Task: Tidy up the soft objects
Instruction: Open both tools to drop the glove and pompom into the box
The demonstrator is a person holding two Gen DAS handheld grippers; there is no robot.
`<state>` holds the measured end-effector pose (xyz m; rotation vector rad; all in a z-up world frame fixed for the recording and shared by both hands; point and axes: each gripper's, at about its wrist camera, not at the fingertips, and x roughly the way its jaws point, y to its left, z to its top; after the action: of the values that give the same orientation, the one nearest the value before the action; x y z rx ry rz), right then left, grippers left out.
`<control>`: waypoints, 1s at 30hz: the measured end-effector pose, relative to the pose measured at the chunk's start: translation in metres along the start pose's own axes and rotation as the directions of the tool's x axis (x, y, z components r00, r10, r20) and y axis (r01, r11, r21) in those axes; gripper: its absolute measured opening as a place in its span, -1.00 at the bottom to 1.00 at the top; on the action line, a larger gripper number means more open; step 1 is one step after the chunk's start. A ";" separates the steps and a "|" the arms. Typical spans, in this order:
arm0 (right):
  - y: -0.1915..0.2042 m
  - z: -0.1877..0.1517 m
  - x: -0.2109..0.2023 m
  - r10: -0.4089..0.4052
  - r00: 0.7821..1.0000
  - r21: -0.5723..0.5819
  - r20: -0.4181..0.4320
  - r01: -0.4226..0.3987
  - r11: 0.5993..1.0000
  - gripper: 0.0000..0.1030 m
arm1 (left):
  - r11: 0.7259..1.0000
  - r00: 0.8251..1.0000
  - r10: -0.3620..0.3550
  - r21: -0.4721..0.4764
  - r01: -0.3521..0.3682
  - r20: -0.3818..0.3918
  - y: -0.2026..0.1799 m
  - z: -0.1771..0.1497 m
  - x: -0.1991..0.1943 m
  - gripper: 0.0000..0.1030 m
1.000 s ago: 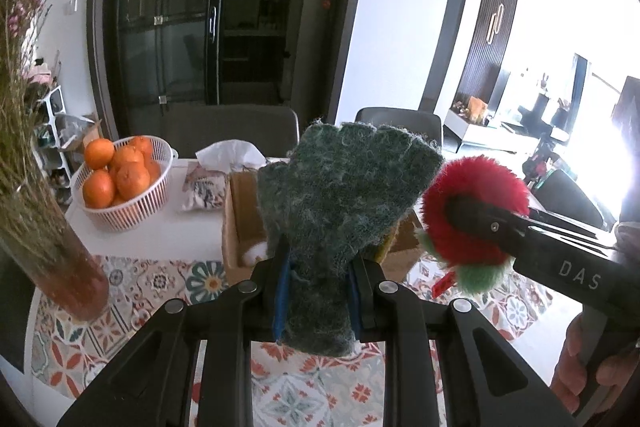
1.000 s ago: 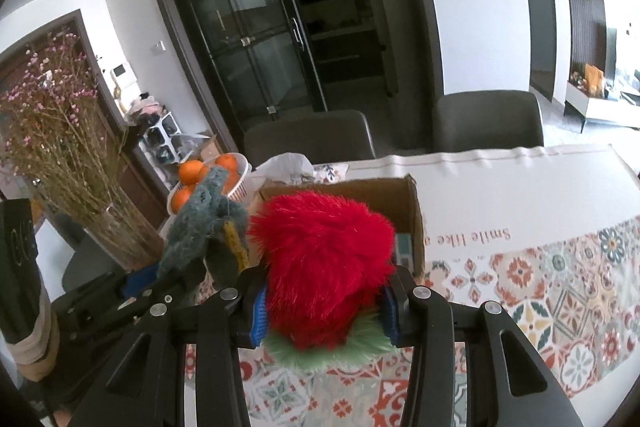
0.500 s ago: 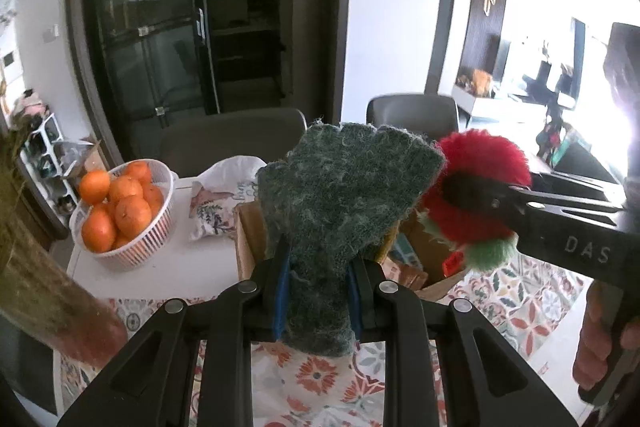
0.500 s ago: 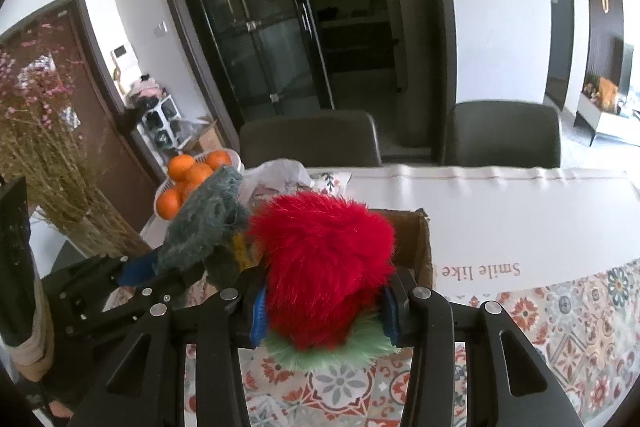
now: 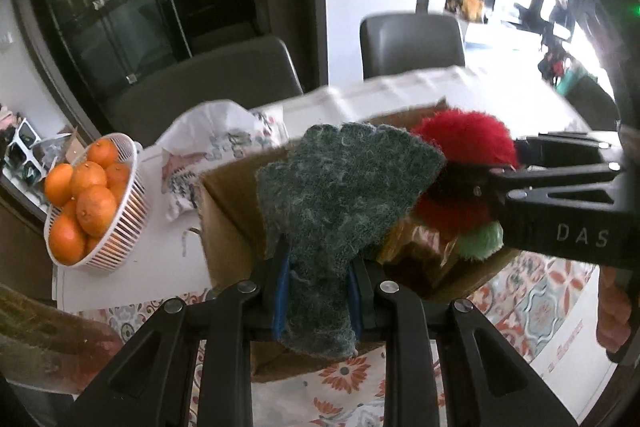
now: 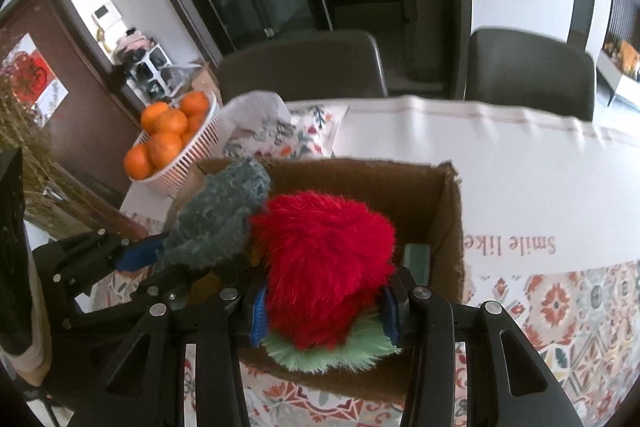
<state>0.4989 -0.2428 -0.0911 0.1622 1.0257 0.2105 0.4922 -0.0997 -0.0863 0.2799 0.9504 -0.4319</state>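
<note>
My left gripper (image 5: 318, 297) is clamped on the green knit glove (image 5: 340, 195) and my right gripper (image 6: 324, 307) on the red plush toy (image 6: 324, 247), both at frame centre above the open cardboard box (image 6: 450, 227) for release inside.

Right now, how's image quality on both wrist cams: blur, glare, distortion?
Left wrist: window side at right blown out, table edge smeared by motion; green knit cloth stays sharp. Right wrist: evenly lit, red plush crisp, mild blur on the cardboard box. Both: strong fisheye bending, dark corners.
</note>
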 end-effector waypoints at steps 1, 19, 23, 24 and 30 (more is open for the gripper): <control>-0.001 0.000 0.006 0.006 1.000 0.002 -0.017 -0.006 1.000 -0.14 | 1.000 1.000 -0.005 0.009 0.005 -0.021 -0.001 -0.001 0.006 -0.51; -0.005 -0.010 -0.003 -0.093 0.995 0.054 -0.036 0.095 0.994 0.35 | 0.995 0.997 0.047 -0.084 -0.053 -0.069 0.003 -0.017 -0.012 0.35; 0.006 -0.025 -0.032 -0.163 0.986 0.048 0.021 0.162 0.986 0.35 | 0.990 0.996 0.080 -0.115 -0.082 -0.026 0.004 -0.030 -0.038 0.45; 0.010 -0.031 -0.042 -0.183 0.982 0.049 0.046 0.181 0.982 0.37 | 0.988 0.995 0.098 -0.122 -0.098 -0.008 0.003 -0.036 -0.048 0.47; 0.030 -0.067 -0.090 -0.241 0.959 0.068 0.148 0.233 0.970 0.50 | 0.979 0.987 0.133 -0.171 -0.115 0.096 0.002 -0.062 -0.094 0.62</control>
<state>0.3928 -0.2342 -0.0436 0.0980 0.8866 -0.0460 0.4011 -0.0502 -0.0424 0.1630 0.8532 -0.2493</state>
